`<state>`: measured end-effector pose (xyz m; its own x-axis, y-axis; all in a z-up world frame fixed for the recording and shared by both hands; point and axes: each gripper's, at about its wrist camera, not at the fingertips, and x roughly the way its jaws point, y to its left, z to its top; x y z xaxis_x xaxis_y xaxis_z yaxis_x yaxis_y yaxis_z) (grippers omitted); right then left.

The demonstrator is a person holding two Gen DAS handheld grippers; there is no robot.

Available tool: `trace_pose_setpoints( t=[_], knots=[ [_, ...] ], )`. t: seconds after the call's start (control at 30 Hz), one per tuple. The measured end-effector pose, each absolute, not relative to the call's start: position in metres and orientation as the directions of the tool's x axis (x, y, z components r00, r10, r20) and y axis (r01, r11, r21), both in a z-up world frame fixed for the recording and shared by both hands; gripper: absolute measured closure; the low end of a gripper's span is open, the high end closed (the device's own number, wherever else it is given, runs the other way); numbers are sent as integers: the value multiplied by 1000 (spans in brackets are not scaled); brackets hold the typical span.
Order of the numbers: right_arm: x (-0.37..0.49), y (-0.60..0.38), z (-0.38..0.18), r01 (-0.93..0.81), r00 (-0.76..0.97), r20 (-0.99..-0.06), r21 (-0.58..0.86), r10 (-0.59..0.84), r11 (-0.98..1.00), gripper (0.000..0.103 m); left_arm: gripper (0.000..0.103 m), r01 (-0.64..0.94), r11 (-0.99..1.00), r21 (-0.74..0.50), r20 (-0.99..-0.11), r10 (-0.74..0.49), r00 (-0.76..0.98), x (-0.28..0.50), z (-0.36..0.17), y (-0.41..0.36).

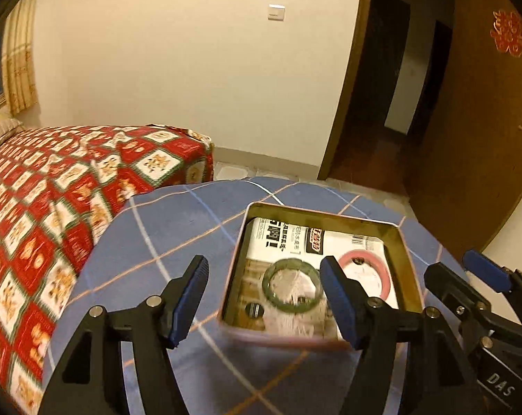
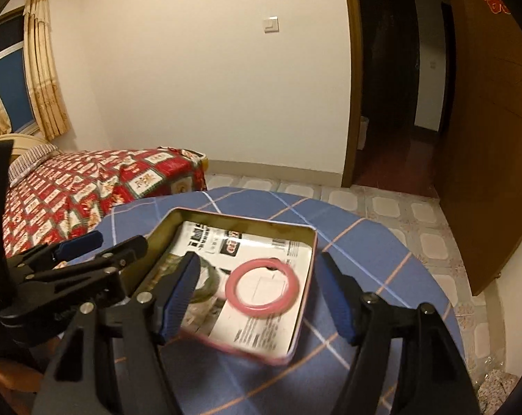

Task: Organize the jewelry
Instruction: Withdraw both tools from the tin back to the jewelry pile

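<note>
Two bangles lay inside an open metal tin [image 1: 404, 249], on printed paper [image 2: 261, 314] that lined its bottom: a green bangle [image 1: 292, 285] to the left and a pink bangle [image 2: 262, 287] to the right, near each other. The tin stood on a round table covered with a blue checked cloth [image 1: 178, 228]. The left gripper [image 1: 264, 299] was spread wide above the near side of the tin, with nothing between its blue pads [image 1: 190, 297]. The right gripper [image 2: 257, 297] was also spread wide and held nothing; the pink bangle was seen between its fingers, but it lay in the tin below them. Behind the table stood a bed with a red patterned cover [image 2: 88, 186]. The wall was plain and cream, with a white switch [image 2: 271, 24]. A curtained window [image 2: 46, 69] was at the left, an open brown door [image 1: 475, 128] at the right, and the floor had pale tiles [image 2: 392, 207].
</note>
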<state>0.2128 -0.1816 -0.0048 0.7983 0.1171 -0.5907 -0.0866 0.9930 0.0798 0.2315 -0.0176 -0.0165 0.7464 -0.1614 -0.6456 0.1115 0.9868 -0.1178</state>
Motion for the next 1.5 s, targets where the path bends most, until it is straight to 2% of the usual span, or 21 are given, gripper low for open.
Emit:
trace_pose_setpoints(
  t=[0.5,0.83,1.2,1.27,1.33,1.4,1.5],
  knots=[
    [145,-158,-8,-127,793,-592,74,146,989,31,36,75,989,-125,-597,-135,791,135,-4,5],
    [115,-150,-10,-156,800,-573,83,176,984,31,36,42,989,-138,-609,-119,784,94,-20,25],
    [95,-148,-18,-181,796,-571,90,200,979,31,36,19,999,-41,-604,-40,796,58,-33,53],
    [92,-148,-22,-190,787,-579,98,212,977,34,36,4,1000,-9,-611,-9,792,53,-40,61],
    [90,-146,-28,-203,774,-591,110,228,973,43,36,-7,1000,23,-625,20,780,50,-48,69],
    [90,-143,-33,-214,757,-606,121,243,969,48,36,-14,999,33,-641,32,767,49,-56,77],
    [91,-136,-45,-238,720,-634,158,283,958,50,36,-10,1000,26,-654,25,756,45,-64,84]
  ],
)
